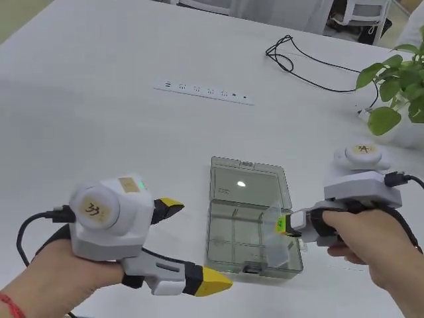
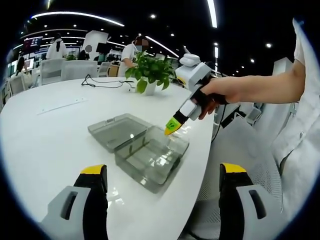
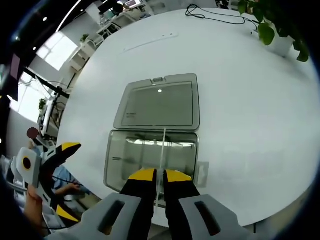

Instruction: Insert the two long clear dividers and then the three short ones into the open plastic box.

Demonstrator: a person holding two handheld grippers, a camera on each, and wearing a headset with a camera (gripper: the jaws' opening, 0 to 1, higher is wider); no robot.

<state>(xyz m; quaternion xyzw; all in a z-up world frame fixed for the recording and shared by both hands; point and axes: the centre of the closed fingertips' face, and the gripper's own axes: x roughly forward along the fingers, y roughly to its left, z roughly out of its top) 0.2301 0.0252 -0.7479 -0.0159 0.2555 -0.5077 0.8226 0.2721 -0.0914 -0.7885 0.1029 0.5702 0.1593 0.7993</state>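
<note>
The clear grey plastic box (image 1: 228,245) lies open on the white table, its lid (image 1: 248,180) folded flat behind it. My right gripper (image 1: 283,225) is at the box's right side, shut on a thin clear divider (image 3: 162,150) that stands edge-on over the tray (image 3: 125,155). The same divider (image 1: 279,242) looks like a faint sheet in the head view. My left gripper (image 1: 192,245) hovers open and holds nothing, left of the box near the table's front edge. In the left gripper view the box (image 2: 150,157) lies ahead, with the right gripper (image 2: 172,126) above it.
A white power strip (image 1: 204,91) lies further back, a black cable (image 1: 298,63) behind it. A potted plant (image 1: 397,83) stands at the far right. A small clear piece (image 3: 201,173) lies on the table beside the box. People stand in the background.
</note>
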